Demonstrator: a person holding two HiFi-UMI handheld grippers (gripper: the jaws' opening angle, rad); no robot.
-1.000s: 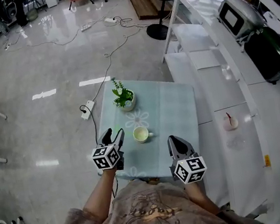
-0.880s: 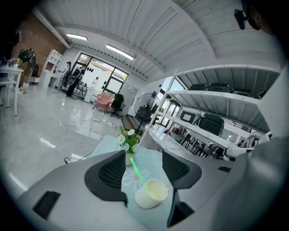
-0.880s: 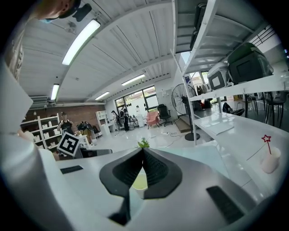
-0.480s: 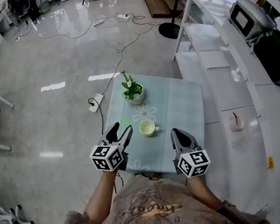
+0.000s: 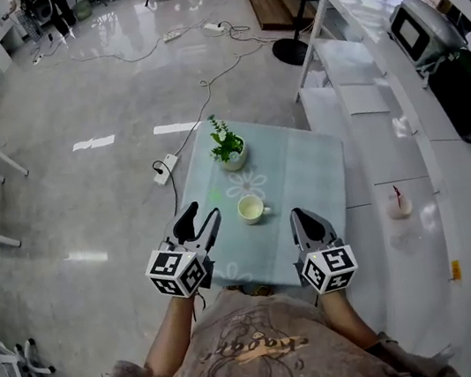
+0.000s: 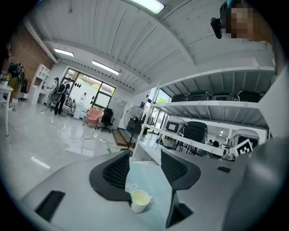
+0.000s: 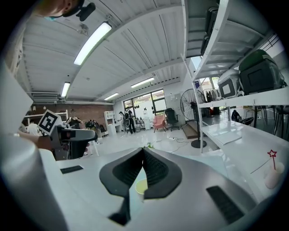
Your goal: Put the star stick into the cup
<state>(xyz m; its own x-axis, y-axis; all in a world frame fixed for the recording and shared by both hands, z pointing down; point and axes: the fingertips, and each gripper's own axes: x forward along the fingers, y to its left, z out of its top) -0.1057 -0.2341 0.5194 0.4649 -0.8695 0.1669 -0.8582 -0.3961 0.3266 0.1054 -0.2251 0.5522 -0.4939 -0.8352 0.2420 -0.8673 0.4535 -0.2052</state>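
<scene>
A pale yellow-green cup point(image 5: 252, 210) stands mid-table on the light blue cloth point(image 5: 300, 172). The red star stick point(image 5: 397, 195) stands upright in a small white holder point(image 5: 400, 207) on the white counter to the table's right; it also shows far right in the right gripper view as the star stick point(image 7: 272, 155). My left gripper point(image 5: 202, 217) hovers at the table's near left, open and empty, with the cup point(image 6: 140, 200) just ahead between its jaws. My right gripper point(image 5: 303, 215) hangs over the near right edge, shut on nothing, with the cup point(image 7: 141, 186) showing below its tips.
A small potted plant point(image 5: 229, 150) sits at the table's far side. White shelving and counters point(image 5: 364, 99) with appliances run along the right. A fan stand point(image 5: 291, 50) and cables point(image 5: 203, 99) lie on the glossy floor beyond.
Both grippers have stayed near the table's near edge, drifting slightly. The head view has shifted, so the table sits a little farther right and up. Nothing was picked up.
</scene>
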